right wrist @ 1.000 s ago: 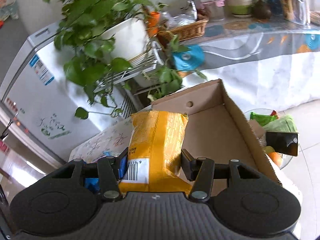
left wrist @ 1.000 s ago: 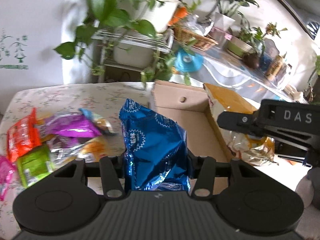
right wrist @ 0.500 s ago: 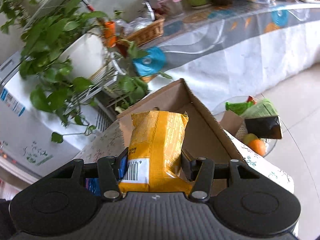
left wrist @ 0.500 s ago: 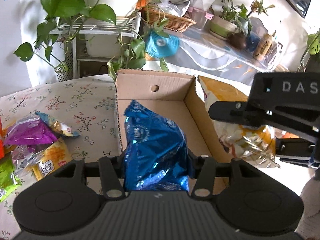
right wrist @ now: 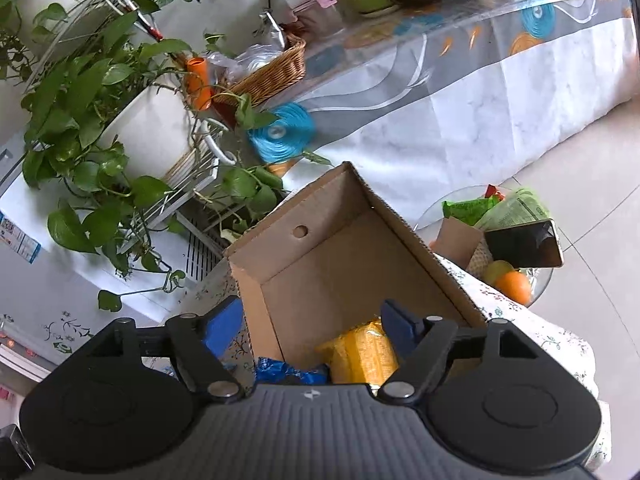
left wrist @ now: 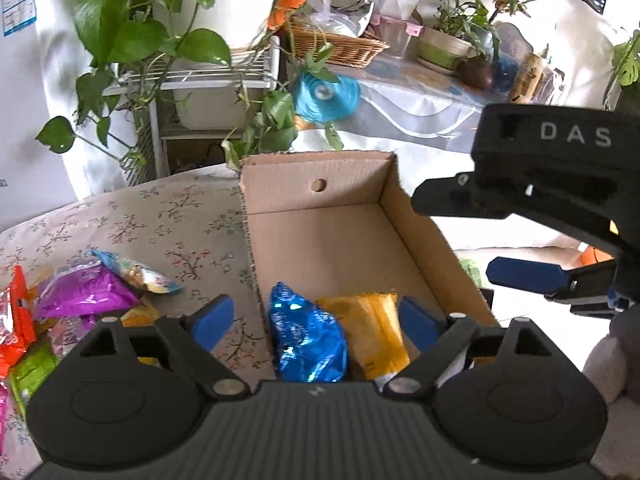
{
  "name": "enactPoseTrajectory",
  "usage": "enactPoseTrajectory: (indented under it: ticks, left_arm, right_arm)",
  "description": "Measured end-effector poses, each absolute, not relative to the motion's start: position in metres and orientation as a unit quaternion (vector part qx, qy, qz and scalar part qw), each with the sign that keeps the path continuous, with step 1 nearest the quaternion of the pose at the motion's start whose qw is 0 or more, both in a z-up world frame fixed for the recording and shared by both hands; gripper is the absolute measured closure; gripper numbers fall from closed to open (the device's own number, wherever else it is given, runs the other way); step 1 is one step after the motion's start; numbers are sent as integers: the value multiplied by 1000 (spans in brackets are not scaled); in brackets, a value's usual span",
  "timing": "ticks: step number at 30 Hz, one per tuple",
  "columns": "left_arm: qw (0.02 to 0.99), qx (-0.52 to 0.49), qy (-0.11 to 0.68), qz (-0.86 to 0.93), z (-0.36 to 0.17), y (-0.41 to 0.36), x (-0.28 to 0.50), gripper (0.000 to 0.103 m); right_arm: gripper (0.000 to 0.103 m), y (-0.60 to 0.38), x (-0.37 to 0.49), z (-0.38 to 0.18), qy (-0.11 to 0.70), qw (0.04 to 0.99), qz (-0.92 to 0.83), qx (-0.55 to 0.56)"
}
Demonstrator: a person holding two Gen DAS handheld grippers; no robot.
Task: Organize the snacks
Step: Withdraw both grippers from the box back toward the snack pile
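Note:
An open cardboard box (left wrist: pixel 320 184) stands on the floral tablecloth; it also shows in the right wrist view (right wrist: pixel 304 248). A blue foil snack bag (left wrist: pixel 306 340) and a yellow snack bag (left wrist: pixel 374 332) lie side by side at the box's near end, also seen from the right wrist as the blue bag (right wrist: pixel 288 372) and yellow bag (right wrist: pixel 360 350). My left gripper (left wrist: pixel 316 320) is open above them, empty. My right gripper (right wrist: pixel 316 326) is open above the box, empty; its body (left wrist: pixel 560 184) shows at right in the left wrist view.
Several loose snack packets, among them a purple one (left wrist: pixel 80 292) and an orange one (left wrist: pixel 18 316), lie on the tablecloth (left wrist: pixel 160 216) left of the box. Potted plants on a white rack (left wrist: pixel 192 80) stand behind. A glass side table with fruit and a phone (right wrist: pixel 524 244) is at right.
Both grippers opened and let go: the blue bag and the yellow bag dropped into the near end of the box. Both grippers now hover over the box.

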State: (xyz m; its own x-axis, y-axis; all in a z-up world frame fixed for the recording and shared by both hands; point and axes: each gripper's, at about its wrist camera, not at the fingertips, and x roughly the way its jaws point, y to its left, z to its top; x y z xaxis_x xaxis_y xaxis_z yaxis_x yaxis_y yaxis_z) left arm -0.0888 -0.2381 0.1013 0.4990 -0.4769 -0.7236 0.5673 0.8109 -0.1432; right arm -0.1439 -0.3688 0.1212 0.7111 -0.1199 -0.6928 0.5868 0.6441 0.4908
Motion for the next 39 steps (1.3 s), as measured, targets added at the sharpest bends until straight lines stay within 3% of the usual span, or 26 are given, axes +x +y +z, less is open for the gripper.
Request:
enactPoseTrajectory:
  ticks: [39]
  left_arm:
    - [888, -17, 429, -166, 91, -26, -34, 12]
  right_arm:
    - [14, -261, -82, 111, 370, 904, -34, 211]
